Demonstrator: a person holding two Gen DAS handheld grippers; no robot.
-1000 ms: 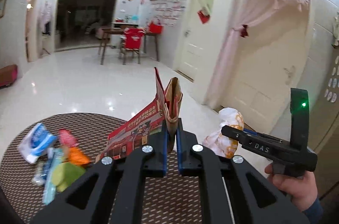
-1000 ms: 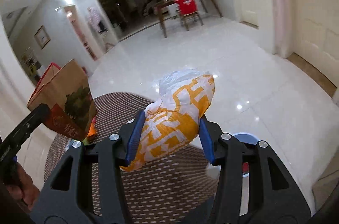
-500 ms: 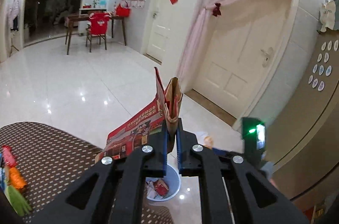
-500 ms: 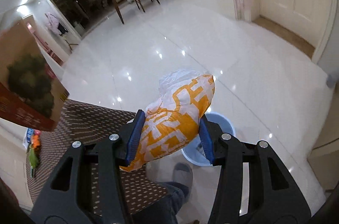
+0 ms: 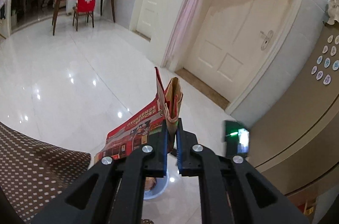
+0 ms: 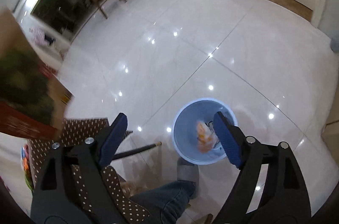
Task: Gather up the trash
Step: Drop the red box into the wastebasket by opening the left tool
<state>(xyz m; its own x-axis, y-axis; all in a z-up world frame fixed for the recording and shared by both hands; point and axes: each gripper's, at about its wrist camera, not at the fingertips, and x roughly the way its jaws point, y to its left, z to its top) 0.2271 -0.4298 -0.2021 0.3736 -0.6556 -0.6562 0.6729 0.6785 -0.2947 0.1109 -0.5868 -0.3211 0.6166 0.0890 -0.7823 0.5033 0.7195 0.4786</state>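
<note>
Motion-blurred orange-and-white wrapper (image 6: 203, 135) inside blue bin (image 6: 180, 118); paper bag (image 6: 25, 84) edge-cropped.

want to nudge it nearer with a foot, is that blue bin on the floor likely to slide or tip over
The blue bin probably slides easily: it sits on glossy floor tiles. It looks like thin plastic holding only an orange and white wrapper and a few scraps, so it is likely light. Being wide and open, a low push should move it, while a high one might tip it.

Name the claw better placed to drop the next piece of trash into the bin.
Left. The left claw is shut on the red paper bag above the blue bin; the right claw is opening, with nothing between its pads.
</note>
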